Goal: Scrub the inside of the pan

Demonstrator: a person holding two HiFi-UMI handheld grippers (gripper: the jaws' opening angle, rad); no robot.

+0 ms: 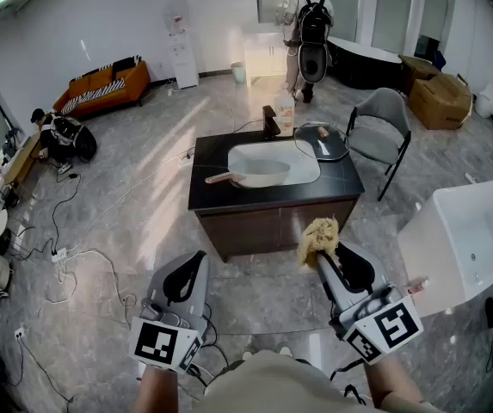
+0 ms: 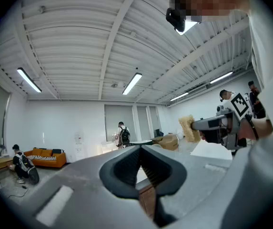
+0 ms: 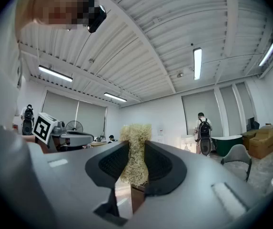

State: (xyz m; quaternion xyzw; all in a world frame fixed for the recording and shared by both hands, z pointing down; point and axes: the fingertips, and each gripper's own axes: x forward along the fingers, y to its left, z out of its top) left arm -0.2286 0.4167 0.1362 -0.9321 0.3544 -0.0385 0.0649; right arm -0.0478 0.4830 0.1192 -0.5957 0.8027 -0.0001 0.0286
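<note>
Scrubbing hasn't begun: your right gripper (image 1: 323, 252) has its fingers clamped on the scrubber (image 1: 317, 233), your left gripper (image 1: 197, 259) is closed and empty, and the pan (image 1: 261, 174) waits in the sink (image 1: 305, 162) of the worktop (image 1: 207, 192), well apart from both.

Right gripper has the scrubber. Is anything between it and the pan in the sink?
Nothing visible. Only floor lies between the right gripper, shut on the scrubber, and the counter. The pan sits uncovered in the sink; a lid lies on the counter to its right, clear of it.
</note>
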